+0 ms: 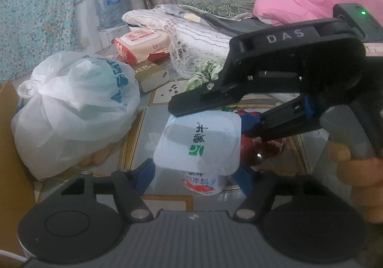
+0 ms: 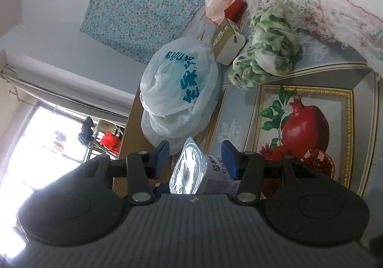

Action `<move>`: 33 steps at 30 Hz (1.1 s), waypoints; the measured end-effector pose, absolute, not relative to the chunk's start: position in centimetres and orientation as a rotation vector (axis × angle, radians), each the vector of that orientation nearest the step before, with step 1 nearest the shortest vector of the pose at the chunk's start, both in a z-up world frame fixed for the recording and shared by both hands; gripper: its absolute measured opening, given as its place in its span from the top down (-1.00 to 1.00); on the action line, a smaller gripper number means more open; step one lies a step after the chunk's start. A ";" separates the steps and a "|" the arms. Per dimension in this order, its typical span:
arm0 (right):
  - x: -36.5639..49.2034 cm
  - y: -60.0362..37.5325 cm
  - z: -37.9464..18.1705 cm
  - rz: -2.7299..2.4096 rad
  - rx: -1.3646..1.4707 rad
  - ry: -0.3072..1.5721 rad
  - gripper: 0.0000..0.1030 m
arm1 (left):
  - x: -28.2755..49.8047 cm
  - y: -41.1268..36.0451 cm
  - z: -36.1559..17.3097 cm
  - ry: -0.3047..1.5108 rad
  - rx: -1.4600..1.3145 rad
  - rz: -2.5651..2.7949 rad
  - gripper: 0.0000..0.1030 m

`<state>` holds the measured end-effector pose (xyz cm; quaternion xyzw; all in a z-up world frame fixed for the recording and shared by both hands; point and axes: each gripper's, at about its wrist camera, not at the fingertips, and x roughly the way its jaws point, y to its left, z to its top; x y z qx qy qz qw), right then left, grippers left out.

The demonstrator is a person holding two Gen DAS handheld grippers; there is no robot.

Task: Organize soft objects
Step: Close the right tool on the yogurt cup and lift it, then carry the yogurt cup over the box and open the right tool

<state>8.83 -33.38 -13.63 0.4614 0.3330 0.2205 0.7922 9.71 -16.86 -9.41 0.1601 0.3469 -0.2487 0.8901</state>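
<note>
Both grippers are crowding the yogurt cup (image 1: pixel 199 148) standing near on the table (image 1: pixel 143 129): the left gripper (image 1: pixel 194 177) and right gripper (image 2: pixel 195 160) are bracketing it with jaws released, so clamping looks next.

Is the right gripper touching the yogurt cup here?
Apart. The right wrist view shows the right gripper open, with clear gaps between each blue pad and the yogurt cup lying between them.
</note>
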 end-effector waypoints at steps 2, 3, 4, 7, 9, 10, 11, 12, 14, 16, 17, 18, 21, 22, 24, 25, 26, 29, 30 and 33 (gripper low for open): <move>8.8 -33.4 -13.6 0.474 0.987 0.714 0.16 | 9.7 -17.0 -9.5 0.715 0.328 -0.522 -0.26; 8.7 -33.4 -13.7 0.472 0.985 0.715 0.20 | 9.7 -17.1 -9.6 0.717 0.324 -0.526 -0.19; 8.7 -33.4 -13.7 0.470 0.983 0.715 0.22 | 9.7 -17.1 -9.6 0.719 0.317 -0.531 -0.16; 8.5 -33.4 -13.9 0.463 0.973 0.714 0.30 | 9.6 -17.0 -9.6 0.723 0.301 -0.538 -0.08; 8.3 -33.4 -13.9 0.460 0.959 0.713 0.41 | 9.5 -16.9 -9.6 0.728 0.284 -0.547 0.05; 8.2 -33.4 -14.0 0.465 0.964 0.710 0.42 | 9.4 -16.8 -9.6 0.729 0.280 -0.549 0.05; 8.2 -33.4 -14.0 0.465 0.967 0.706 0.43 | 9.4 -16.8 -9.5 0.725 0.281 -0.548 0.05; 8.0 -33.5 -13.9 0.464 0.965 0.703 0.43 | 9.4 -16.8 -9.5 0.721 0.283 -0.548 0.06; 7.8 -33.4 -13.6 0.463 0.956 0.697 0.44 | 9.5 -16.8 -9.4 0.718 0.285 -0.548 0.06; 7.5 -33.4 -13.4 0.464 0.953 0.692 0.45 | 9.3 -16.9 -9.2 0.712 0.292 -0.549 0.07; 7.3 -33.4 -13.2 0.467 0.951 0.689 0.45 | 9.2 -16.9 -9.0 0.707 0.294 -0.549 0.07; 7.2 -33.4 -12.9 0.470 0.949 0.683 0.45 | 9.0 -16.9 -8.7 0.699 0.295 -0.550 0.07; 6.6 -33.3 -11.6 0.486 0.936 0.658 0.45 | 8.5 -16.6 -7.5 0.673 0.298 -0.550 0.07; 6.4 -33.3 -11.0 0.494 0.931 0.648 0.45 | 8.3 -16.4 -7.0 0.660 0.298 -0.549 0.07; 6.2 -33.0 -9.4 0.514 0.912 0.624 0.45 | 7.9 -16.1 -5.7 0.628 0.299 -0.540 0.07; 6.3 -32.8 -8.7 0.527 0.901 0.613 0.45 | 7.7 -15.8 -4.9 0.609 0.295 -0.531 0.07; 6.4 -32.5 -7.6 0.545 0.881 0.598 0.45 | 7.6 -15.5 -4.2 0.593 0.292 -0.523 0.07; 7.0 -31.1 -4.7 0.604 0.823 0.568 0.45 | 7.2 -14.3 -1.8 0.542 0.282 -0.477 0.07; 7.3 -30.5 -3.7 0.630 0.804 0.560 0.44 | 7.1 -13.7 -1.0 0.526 0.278 -0.457 0.07; 8.7 -27.8 -0.9 0.705 0.746 0.550 0.44 | 6.9 -11.6 1.1 0.489 0.270 -0.386 0.07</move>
